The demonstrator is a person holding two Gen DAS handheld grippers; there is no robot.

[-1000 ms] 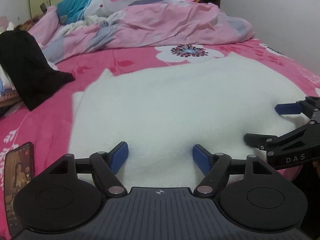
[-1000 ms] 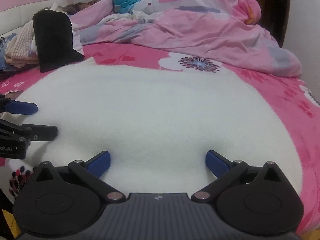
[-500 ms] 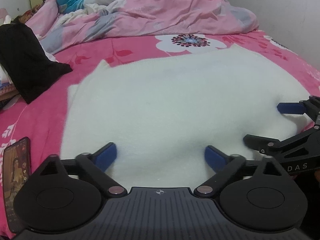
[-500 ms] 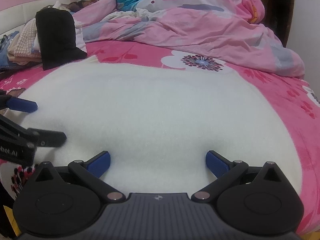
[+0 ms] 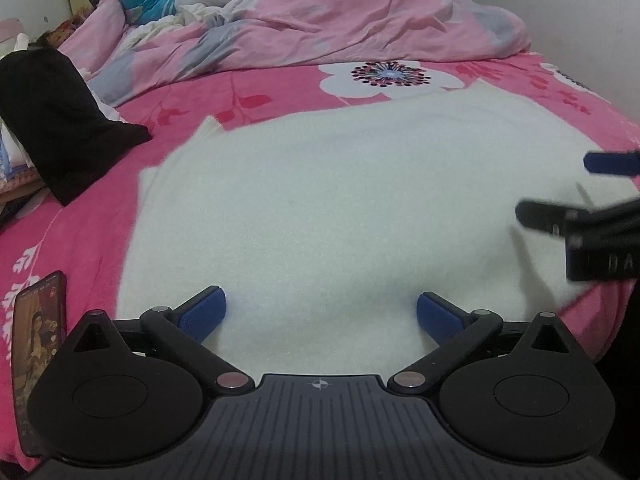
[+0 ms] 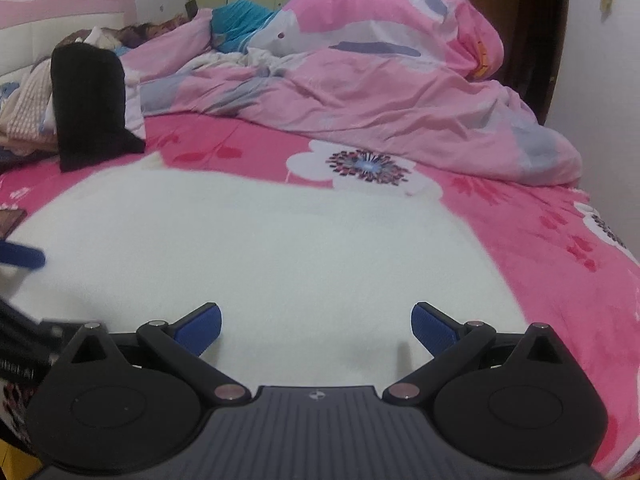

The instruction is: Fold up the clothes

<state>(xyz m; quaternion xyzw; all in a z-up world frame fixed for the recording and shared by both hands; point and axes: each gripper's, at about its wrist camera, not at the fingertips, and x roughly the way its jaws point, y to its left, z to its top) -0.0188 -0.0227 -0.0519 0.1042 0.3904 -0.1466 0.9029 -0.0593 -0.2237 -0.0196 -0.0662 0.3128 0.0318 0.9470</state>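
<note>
Since a second ago, left gripper (image 5: 321, 314) jaws have spread from about two-thirds to full width; nothing is between them but the surface of the white garment (image 5: 340, 208) below. In the left view the right gripper (image 5: 582, 192) at the frame edge now reads blurred. Both views have tipped slightly and the bed (image 5: 92, 240) sits lower in frame.

Right gripper (image 6: 316, 322), own view: jaws wide, pads clear of cloth, holding nothing. I see no fabric pinched by either tool.

Garment lies spread flat on the pink floral bed, near edge just under both grippers, far edge short of the white flower print. Duvet (image 6: 360, 92) is heaped beyond it, well apart. Black cloth (image 5: 60, 136) rests off the garment's far left corner; phone (image 5: 38, 360) lies on the bed left of the garment's near edge.

Step, my reading: garment just released, or laid out between folds. Cannot tell how many folds are already in it; no crease lines are visible.

Next move, as I judge it: each gripper needs to come down on a near corner or edge, pinch one layer only, then lift and carry it together toward the far edge. Plush fabric may bunch, so a shallow bite at the hem looks best. Keep left tool clear of the phone.
</note>
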